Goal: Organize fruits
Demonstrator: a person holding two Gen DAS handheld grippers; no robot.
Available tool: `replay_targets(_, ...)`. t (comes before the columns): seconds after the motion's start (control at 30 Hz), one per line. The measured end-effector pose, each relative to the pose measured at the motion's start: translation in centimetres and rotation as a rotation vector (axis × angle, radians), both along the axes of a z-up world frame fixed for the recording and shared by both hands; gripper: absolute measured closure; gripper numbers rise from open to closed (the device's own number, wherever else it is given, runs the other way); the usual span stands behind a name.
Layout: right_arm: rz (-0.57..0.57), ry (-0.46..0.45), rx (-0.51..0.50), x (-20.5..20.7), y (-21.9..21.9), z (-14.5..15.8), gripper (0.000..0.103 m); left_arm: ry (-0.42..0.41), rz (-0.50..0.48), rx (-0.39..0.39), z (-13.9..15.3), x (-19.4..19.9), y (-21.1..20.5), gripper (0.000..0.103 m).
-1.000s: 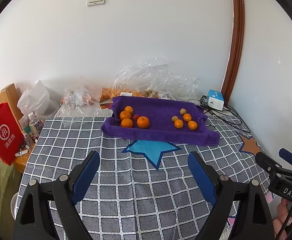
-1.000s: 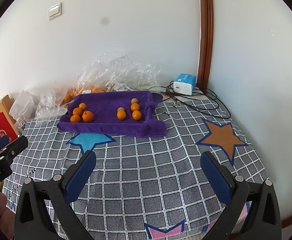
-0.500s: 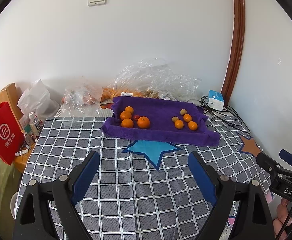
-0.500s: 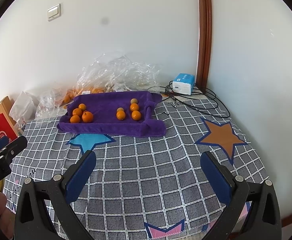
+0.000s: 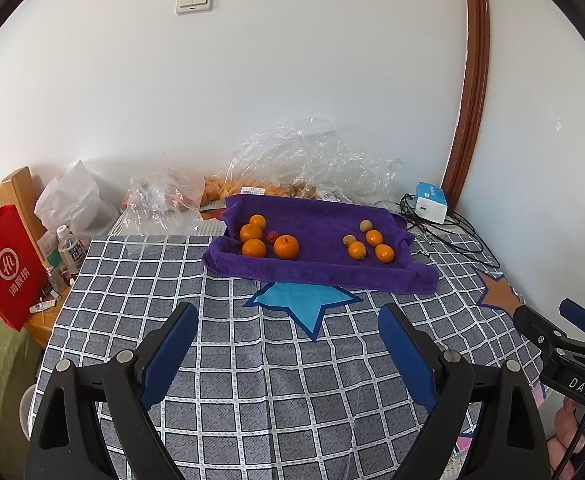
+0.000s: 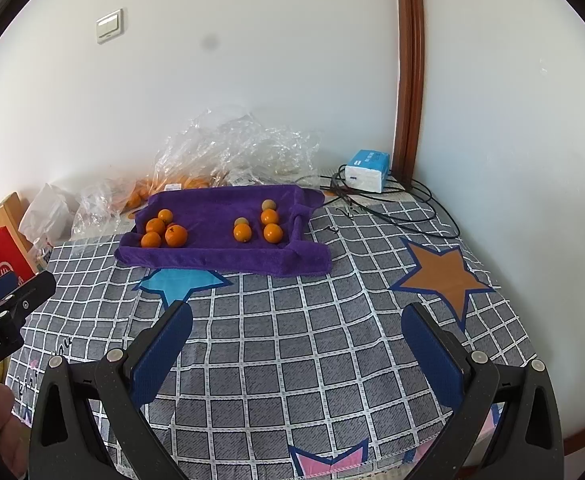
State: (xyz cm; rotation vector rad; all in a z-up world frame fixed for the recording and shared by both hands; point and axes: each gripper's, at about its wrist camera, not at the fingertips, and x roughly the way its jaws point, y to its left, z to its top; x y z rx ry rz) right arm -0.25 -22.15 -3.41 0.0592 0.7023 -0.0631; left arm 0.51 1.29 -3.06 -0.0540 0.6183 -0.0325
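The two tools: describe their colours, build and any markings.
The left tool and the right tool match: black plastic arms with silver screws and flat blue pads. White lettering marks each body, "DAS" on the right, "Robot.AI" on the left. A black cable trails from the right tool.

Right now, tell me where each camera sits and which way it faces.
Left wrist: on the left hand-held gripper, open, facing the purple towel with fruit; the right hand-held gripper shows at right.
Right wrist: on the right hand-held gripper, open, facing the same towel; the left one shows at left.
Shared: towel, fruit, checked tablecloth.
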Motion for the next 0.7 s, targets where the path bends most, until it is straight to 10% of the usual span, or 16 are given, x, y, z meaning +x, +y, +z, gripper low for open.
replay_targets(0.7,0.006,-0.005,0.002,-0.22,0.31,0.21,0.0,-0.003,0.001,-0.003,0.33,-0.04,0.04,0.011)
